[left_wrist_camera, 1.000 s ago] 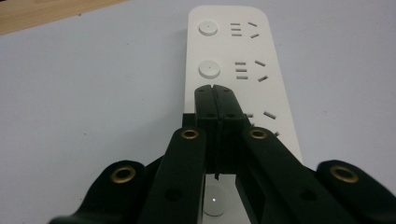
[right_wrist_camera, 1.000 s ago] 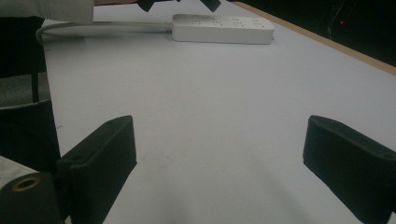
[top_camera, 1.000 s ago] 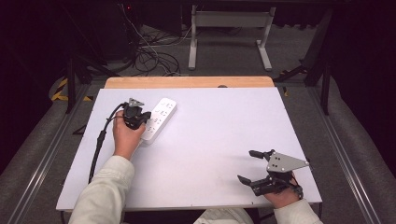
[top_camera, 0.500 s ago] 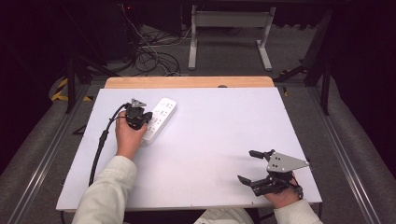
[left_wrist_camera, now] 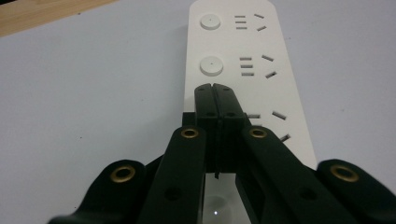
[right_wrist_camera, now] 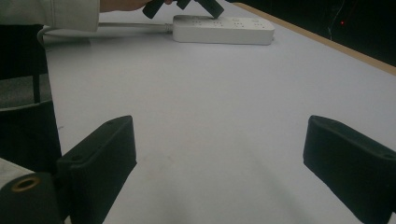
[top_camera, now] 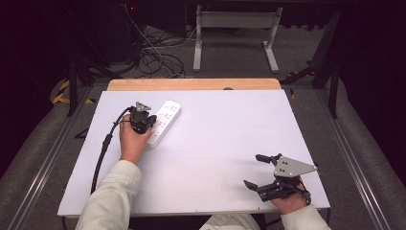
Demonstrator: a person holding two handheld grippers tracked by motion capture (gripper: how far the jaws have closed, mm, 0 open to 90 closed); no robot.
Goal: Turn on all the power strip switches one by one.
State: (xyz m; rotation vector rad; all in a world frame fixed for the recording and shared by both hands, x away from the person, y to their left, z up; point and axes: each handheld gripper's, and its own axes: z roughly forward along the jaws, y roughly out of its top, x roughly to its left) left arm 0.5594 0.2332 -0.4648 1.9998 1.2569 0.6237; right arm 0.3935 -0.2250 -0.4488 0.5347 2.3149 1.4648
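Note:
A white power strip with round buttons and several sockets lies at the back left of the white table. My left gripper is shut with nothing between its jaws, and its closed tips rest on the strip's face just below a round button. Far off in the right gripper view, the left gripper points down onto the strip. My right gripper stands open near the table's front right corner, its jaws wide apart over bare table.
A black cable trails from the left gripper along the table's left side. A wooden strip edges the table's far side. Beyond it are floor cables and a metal stand.

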